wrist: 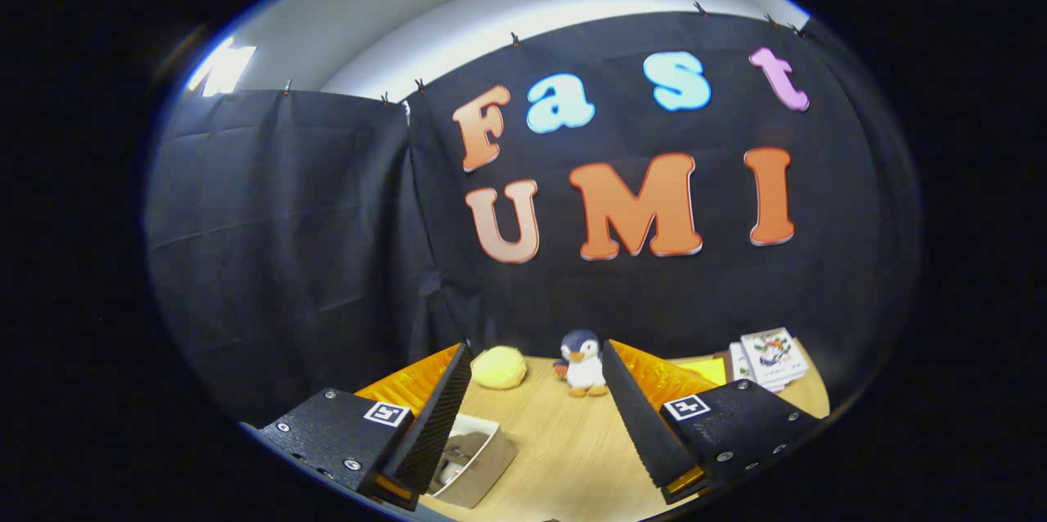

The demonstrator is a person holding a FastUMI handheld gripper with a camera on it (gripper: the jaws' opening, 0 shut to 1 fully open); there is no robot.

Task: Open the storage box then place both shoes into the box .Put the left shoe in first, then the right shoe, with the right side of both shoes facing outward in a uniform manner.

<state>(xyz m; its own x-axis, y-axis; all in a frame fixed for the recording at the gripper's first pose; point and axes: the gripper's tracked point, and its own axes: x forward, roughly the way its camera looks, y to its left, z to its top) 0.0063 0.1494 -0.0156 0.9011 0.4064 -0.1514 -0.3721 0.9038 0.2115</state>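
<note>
Gripper camera looks level toward far booth wall [654,285].

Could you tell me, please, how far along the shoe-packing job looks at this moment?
Done, it seems: the box by the left finger looks open, with something inside, possibly a shoe; too hidden to be sure. In hand: nothing; the tongs are open, raised above the table, aimed toward the penguin and yellow plush. Left: I cannot confirm either shoe is placed, so checking the box comes next.
</note>
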